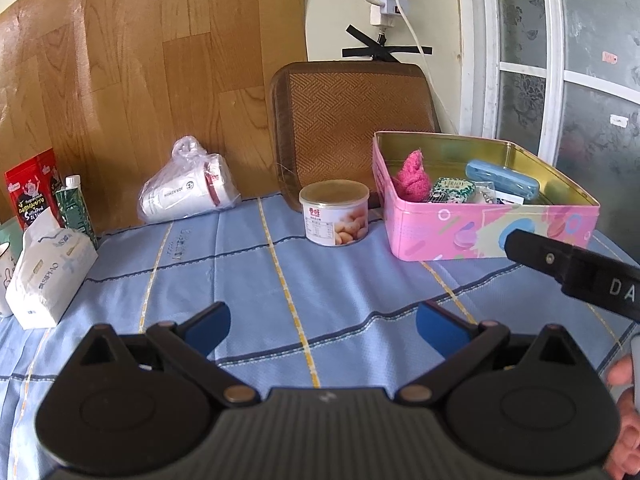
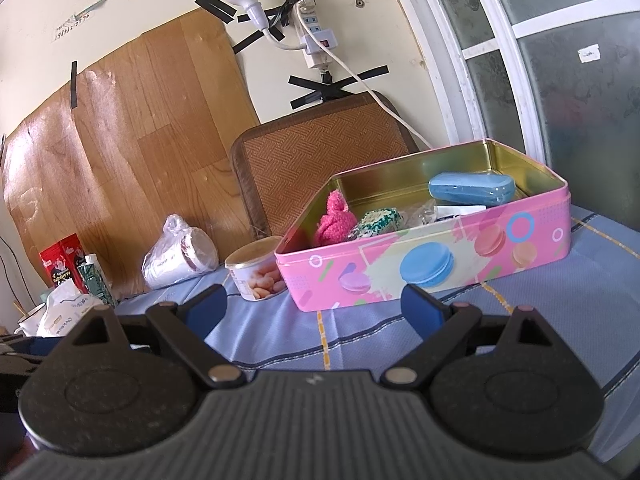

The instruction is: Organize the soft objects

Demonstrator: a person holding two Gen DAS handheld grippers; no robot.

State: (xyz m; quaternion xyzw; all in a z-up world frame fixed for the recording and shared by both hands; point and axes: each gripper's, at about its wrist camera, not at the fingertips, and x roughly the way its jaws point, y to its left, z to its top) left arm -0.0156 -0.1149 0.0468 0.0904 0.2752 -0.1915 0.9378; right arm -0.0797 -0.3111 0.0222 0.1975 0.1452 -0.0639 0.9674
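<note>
A pink tin box (image 1: 480, 236) (image 2: 420, 268) stands on the blue cloth at the right. Inside it lie a pink fluffy sock (image 1: 412, 176) (image 2: 334, 220), a green-white knitted piece (image 1: 454, 190) (image 2: 378, 220) and a blue case (image 1: 502, 180) (image 2: 472, 189). My left gripper (image 1: 323, 330) is open and empty over the bare cloth, well short of the box. My right gripper (image 2: 314, 306) is open and empty, just in front of the box's near wall; its finger also shows in the left wrist view (image 1: 560, 264).
A round snack can (image 1: 334, 214) (image 2: 256, 268) stands left of the box. A bagged white cup (image 1: 188, 188) (image 2: 180, 256), a tissue pack (image 1: 46, 272), a green carton (image 1: 76, 208) and red packets (image 1: 30, 188) sit at the left. A woven chair back (image 1: 352, 120) is behind.
</note>
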